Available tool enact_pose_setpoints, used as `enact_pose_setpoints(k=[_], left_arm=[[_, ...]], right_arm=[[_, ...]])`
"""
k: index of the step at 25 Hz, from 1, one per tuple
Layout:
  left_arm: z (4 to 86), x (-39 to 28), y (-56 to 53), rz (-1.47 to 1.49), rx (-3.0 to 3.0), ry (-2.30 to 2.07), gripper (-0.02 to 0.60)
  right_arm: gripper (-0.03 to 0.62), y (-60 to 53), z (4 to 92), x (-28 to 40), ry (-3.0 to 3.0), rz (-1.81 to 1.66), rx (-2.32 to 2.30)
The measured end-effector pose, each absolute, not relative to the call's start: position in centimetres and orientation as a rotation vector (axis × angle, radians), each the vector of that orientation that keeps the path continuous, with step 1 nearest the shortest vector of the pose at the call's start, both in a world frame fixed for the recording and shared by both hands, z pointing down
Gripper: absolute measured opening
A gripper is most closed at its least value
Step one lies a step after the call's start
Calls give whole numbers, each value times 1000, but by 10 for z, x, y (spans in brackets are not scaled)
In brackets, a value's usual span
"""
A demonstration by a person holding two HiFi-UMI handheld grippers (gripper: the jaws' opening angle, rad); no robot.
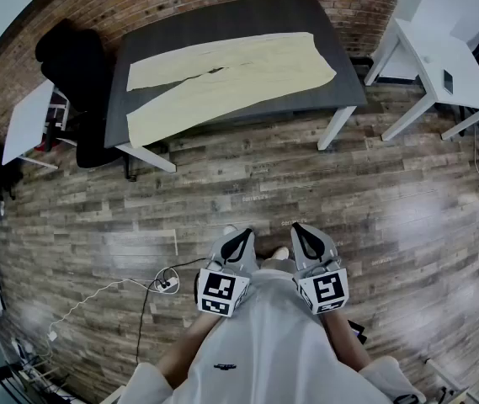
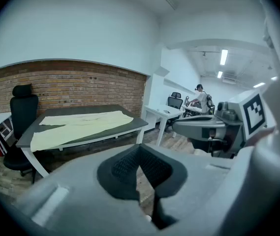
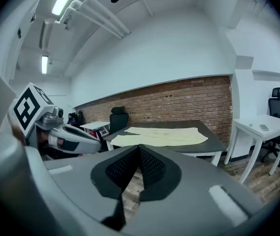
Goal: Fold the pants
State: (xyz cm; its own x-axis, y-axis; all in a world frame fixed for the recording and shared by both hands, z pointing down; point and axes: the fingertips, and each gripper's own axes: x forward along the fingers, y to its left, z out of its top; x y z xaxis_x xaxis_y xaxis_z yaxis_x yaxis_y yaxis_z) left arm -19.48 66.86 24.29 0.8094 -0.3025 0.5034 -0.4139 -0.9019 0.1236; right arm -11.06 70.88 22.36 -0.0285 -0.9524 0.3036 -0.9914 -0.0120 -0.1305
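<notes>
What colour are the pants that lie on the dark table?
Pale yellow, close to cream. The pants show best in the head view, spread flat on the table.

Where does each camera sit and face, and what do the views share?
Head view: on the head, steeply down at floor and table; left gripper, right gripper, forearms show.
Left gripper view: rides it, along shut jaws toward the table; right gripper at right.
Right gripper view: likewise; left gripper at left.
Shared: pants flat on table.

I see even, cool light from ceiling strips (image 2: 223,57). Glare patches the floor (image 1: 462,217); fisheye bends every edge.
</notes>
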Motion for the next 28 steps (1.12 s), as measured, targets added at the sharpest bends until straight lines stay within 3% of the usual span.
enact_pose_setpoints(k=[15,28], left_arm=[[261,-173,637,838,2784,-525,3],[269,-112,470,816,2791,-391,3]], right_arm=[[0,686,244,-69,-2093,573,2177],[0,532,237,-15,-1950,556,2158]])
